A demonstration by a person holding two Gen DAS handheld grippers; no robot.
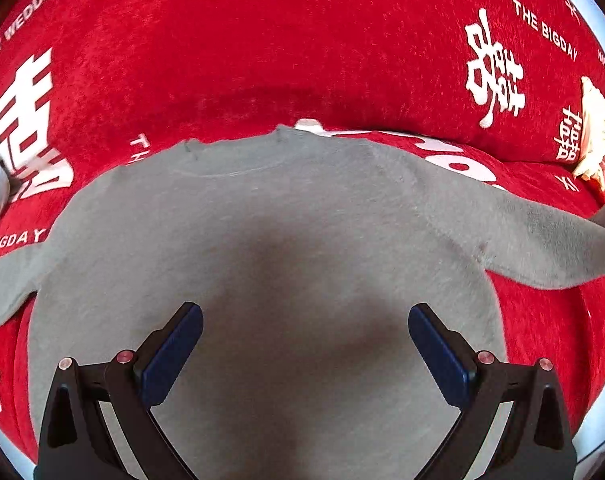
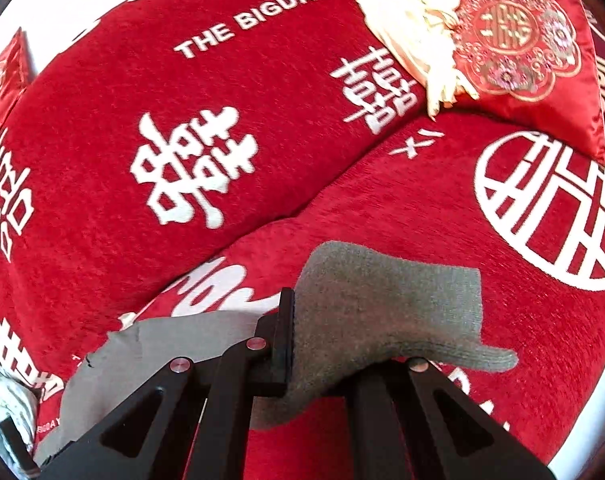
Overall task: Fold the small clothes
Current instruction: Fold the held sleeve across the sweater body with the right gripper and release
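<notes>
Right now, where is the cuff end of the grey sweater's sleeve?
In the right wrist view, the sleeve sits low centre, pinched in the right tongs, its cuff poking out right over the red blanket, below the round white emblem.

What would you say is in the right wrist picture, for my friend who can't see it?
The right gripper is shut on the cuff end of a grey sweater sleeve, which drapes over one of its black fingers. Under it lies a red sofa cover with white wedding characters and the words THE BIGDAY. An embroidered red cushion sits at the top right.
</notes>
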